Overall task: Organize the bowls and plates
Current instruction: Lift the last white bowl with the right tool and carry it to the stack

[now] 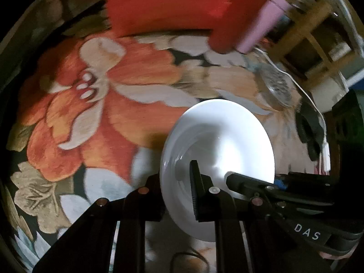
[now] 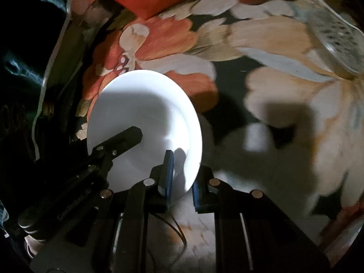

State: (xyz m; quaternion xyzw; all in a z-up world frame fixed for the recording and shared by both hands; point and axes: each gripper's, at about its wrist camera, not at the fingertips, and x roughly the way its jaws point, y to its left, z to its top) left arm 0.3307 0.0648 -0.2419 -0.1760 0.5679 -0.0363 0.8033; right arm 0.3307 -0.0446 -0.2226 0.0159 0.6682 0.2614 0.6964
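A white plate (image 1: pixel 218 141) is held tilted above a floral carpet. My left gripper (image 1: pixel 177 195) is shut on the plate's left rim. My right gripper (image 2: pixel 182 177) is shut on the opposite rim of the same plate (image 2: pixel 136 104). Each view shows the other gripper's finger reaching onto the plate: the right gripper's in the left wrist view (image 1: pixel 245 182), the left gripper's in the right wrist view (image 2: pixel 122 141). A speckled glass dish (image 1: pixel 277 86) lies on the carpet beyond; it also shows in the right wrist view (image 2: pixel 341 43).
A red cushion (image 1: pixel 163 4) and a pink cylinder (image 1: pixel 261 22) lie at the far side. A white cable (image 1: pixel 304 100) runs past a wooden frame (image 1: pixel 318 34) at the right. A thin dark cable (image 2: pixel 177 227) lies on the carpet below the grippers.
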